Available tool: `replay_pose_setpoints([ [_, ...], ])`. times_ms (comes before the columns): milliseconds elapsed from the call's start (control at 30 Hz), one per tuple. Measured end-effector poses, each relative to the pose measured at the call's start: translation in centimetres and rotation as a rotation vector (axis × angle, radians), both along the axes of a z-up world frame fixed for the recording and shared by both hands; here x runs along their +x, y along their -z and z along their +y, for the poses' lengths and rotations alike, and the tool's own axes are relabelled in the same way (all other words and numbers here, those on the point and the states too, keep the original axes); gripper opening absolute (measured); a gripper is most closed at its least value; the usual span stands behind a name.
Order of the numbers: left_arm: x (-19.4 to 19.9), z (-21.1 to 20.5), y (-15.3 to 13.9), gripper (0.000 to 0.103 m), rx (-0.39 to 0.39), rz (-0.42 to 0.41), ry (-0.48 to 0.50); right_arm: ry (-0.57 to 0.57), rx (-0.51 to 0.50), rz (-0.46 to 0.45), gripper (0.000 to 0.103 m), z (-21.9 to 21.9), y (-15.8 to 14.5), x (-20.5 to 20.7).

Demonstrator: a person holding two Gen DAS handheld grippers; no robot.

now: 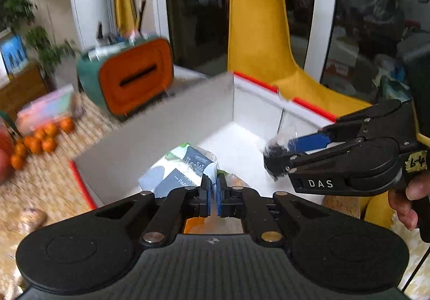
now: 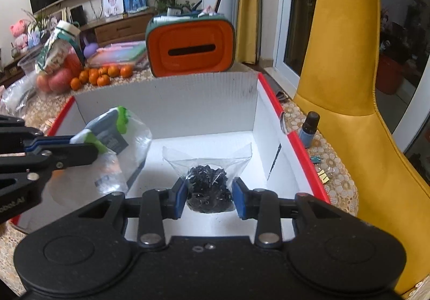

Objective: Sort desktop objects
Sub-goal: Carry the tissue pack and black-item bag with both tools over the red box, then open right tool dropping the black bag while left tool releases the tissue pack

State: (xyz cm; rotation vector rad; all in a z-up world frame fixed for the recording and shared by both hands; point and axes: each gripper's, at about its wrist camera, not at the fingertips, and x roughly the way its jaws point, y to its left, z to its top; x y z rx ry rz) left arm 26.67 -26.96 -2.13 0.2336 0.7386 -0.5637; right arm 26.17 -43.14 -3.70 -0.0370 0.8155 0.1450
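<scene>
left tongs (image 1: 214,189) clamp packet (image 1: 185,165) | right tongs (image 2: 209,199) clamp bag (image 2: 208,187)

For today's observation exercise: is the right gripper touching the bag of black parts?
Touching: the right wrist view shows the right gripper pads pressed on the bag of black parts.

Each camera sits on a handheld gripper, looking forward and steeply down along its fingers from close above the box (image 1: 161,122). The left wrist view faces the box's far right corner; the right wrist view faces its back wall (image 2: 166,103). Both share the box interior and orange bin (image 2: 190,50).
</scene>
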Motion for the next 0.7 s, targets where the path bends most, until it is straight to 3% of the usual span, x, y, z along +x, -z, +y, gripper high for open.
replay_pose_setpoints([
  [300, 2.9, -0.7, 2.5, 0.003, 0.053, 0.206, 0.011, -0.039, -0.036, 0.085, 0.035, 0.3, 1.5, 1.7],
  [700, 3.5, -0.5, 3.9, 0.003, 0.069, 0.303, 0.01, -0.05, -0.065, 0.137, 0.038, 0.5, 2.7, 2.1],
])
